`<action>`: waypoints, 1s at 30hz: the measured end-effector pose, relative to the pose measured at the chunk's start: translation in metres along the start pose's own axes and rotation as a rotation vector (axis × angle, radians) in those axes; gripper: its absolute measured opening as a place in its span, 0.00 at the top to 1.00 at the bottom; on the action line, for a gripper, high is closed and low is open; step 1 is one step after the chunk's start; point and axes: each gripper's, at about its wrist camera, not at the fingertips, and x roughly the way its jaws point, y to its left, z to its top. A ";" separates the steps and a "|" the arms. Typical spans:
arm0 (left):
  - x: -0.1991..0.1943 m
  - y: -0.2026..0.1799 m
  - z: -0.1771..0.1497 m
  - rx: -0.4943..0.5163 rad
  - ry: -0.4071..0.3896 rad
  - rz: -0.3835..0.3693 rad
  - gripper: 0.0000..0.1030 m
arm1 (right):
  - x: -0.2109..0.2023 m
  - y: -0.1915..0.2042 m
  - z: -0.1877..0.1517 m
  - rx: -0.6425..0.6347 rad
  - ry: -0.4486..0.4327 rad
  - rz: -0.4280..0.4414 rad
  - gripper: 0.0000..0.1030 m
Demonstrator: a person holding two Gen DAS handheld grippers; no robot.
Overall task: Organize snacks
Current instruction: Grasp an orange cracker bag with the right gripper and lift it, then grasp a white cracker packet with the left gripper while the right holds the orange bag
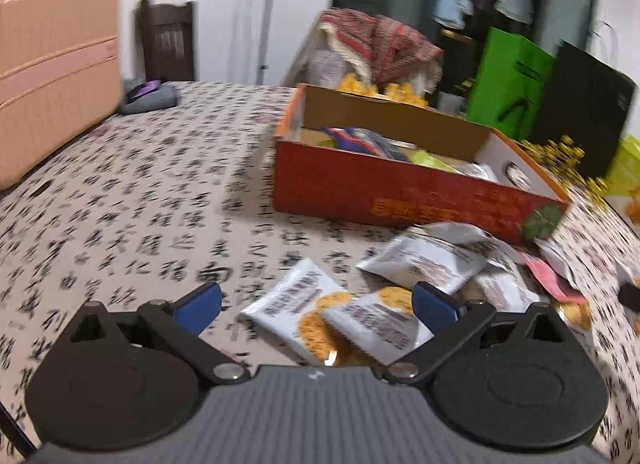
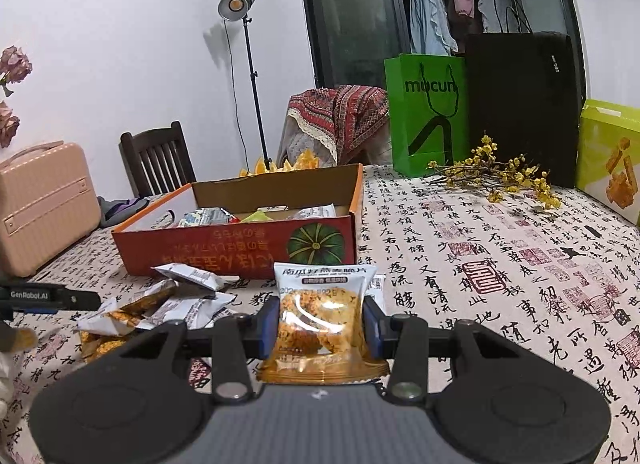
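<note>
The right gripper (image 2: 320, 320) points slightly downward toward the red cardboard box (image 2: 240, 248), its blue pads clamped on the two sides of one snack packet (image 2: 320, 316), a white-topped pouch with a clear window showing a golden crisp. The packet stands upright between the fingers, in front of the box's long red wall and lifted off the tablecloth (image 2: 480, 264).

The left gripper (image 1: 316, 300) tilts down more steeply, its jaws spread wide with nothing between the pads; it hangs over two overlapping packets (image 1: 320, 312) that lie flat in front of the box. In the blurred left wrist view I count about three more packets (image 1: 424, 264) heaped nearer the box's front corner; the exact number I cannot tell.

Inside the box lie several wrapped snacks (image 2: 208, 218), too jumbled to count. Behind the box stand one green bag (image 2: 428, 116) and one black bag (image 2: 524, 104).
</note>
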 end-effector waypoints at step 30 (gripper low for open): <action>-0.008 -0.039 -0.015 0.165 -0.005 -0.184 0.70 | -0.009 0.005 -0.001 0.001 -0.010 0.024 0.60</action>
